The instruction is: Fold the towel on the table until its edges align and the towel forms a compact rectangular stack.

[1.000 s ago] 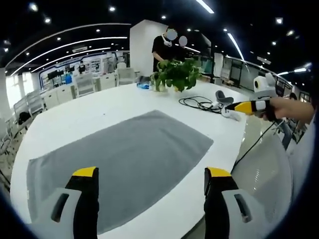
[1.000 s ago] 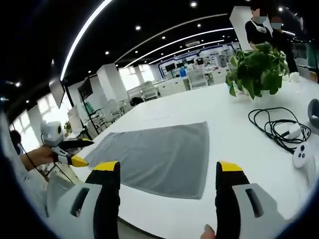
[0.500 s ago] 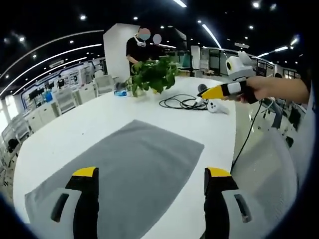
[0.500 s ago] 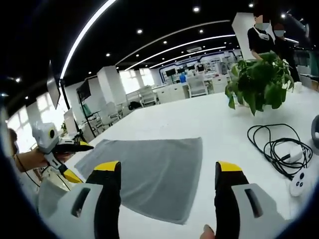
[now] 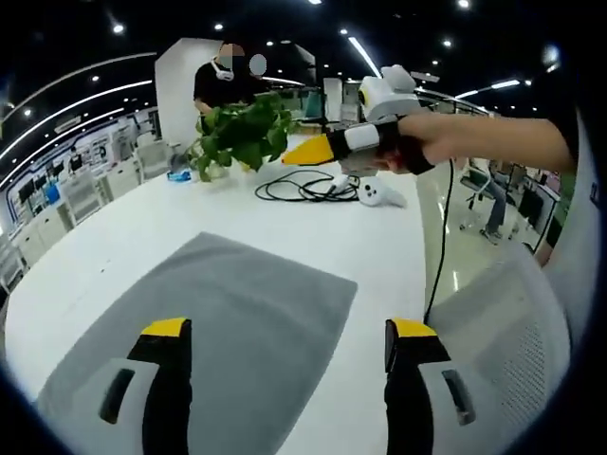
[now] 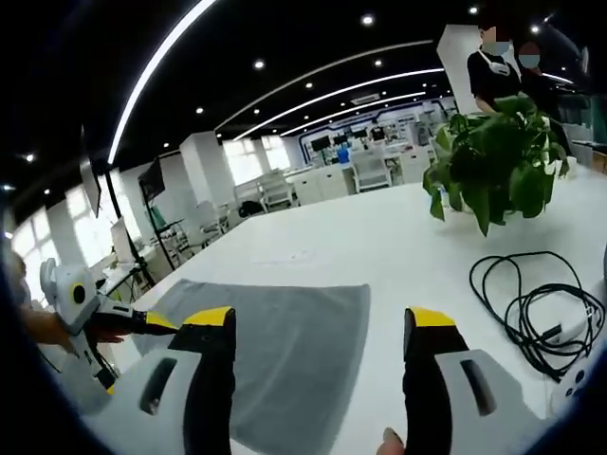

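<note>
1. Flat grey rectangular towel [image 5: 204, 327] lies fully spread on the white surface [image 5: 114, 237]; no fold made yet.
2. Left tongs [image 5: 285, 332] and right tongs [image 6: 321, 320] both gape, empty, above its near edge.
3. All folding remains.

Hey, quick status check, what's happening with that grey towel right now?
Both grippers open, holding nothing. Towel flat, unfolded on table. Black cable and plant sit apart from it.

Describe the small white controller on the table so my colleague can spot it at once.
On the white table, look past the grey towel toward the potted plant. Beside the plant lies a coil of black cable; the controller sits at its end, the one white, rounded piece among dark loops.
</note>
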### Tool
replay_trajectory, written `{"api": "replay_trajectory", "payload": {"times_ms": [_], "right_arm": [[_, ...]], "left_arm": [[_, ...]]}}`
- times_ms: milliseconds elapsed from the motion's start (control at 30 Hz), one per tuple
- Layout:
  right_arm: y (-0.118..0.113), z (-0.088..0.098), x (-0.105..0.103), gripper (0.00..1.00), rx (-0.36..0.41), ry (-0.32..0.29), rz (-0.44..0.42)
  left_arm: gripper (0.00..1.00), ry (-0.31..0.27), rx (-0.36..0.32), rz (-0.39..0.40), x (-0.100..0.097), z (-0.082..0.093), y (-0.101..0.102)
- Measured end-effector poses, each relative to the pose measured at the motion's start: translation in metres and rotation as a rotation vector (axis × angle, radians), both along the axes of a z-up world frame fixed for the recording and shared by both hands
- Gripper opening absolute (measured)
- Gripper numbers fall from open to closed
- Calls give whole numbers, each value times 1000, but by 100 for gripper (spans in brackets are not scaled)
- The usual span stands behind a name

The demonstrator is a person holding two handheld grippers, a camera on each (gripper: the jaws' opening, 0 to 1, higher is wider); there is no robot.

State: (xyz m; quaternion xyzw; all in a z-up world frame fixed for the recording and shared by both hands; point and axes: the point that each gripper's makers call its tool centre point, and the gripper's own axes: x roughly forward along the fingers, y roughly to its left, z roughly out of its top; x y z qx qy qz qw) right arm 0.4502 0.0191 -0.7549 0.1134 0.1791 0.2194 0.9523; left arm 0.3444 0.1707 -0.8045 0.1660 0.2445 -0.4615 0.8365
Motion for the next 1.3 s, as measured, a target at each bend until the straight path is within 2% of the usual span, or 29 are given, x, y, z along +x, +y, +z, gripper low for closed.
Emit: {"api": "replay_trajectory", "payload": {"times_ms": [200, 267, 300, 467, 567, 600, 633, 733, 867, 1033, 1133, 1200, 1300], "right_arm": [[5, -13, 28, 69, -1, 20, 10], [8, -18, 36, 68, 0, 26, 20], [10, -20, 39, 68, -1, 29, 25], [18, -31, 54, 66, -6, 44, 45], [16, -38, 67, 60, -9, 51, 8], [15, -41, 74, 59, -3, 56, -14], [15, -43, 79, 59, -1, 58, -22], [20, -49, 90, 58, 5, 66, -15], [26, -57, 100, 57, -4, 79, -1], [28, -75, 112, 56, -13, 104, 12], [28, -82, 117, 54, -3, 111, 7], [31, -87, 124, 52, 31, 116, -11], [35, -95, 131, 52, 18, 125, -4]], "left_arm": [[84, 3, -14, -35, 1, -4, -24], [82, 20, -26, -56, -4, -7, -37], [80, 37, -40, -110, -14, -11, -49], [77, 84, -41, -155, -26, -31, -74], [69, 104, -79, -180, -26, -42, -88], [67, 140, -81, -177, -26, -49, -92], [66, 149, -83, -176, -26, -51, -94], [63, 153, -103, -196, -21, -57, -106], [54, 164, -117, -222, -21, -63, -117], [51, 189, -95, -254, -25, -78, -124], [48, 202, -98, -262, -26, -84, -129], [46, 219, -115, -281, -29, -86, -134], [45, 222, -118, -264, -27, -88, -137]]}}
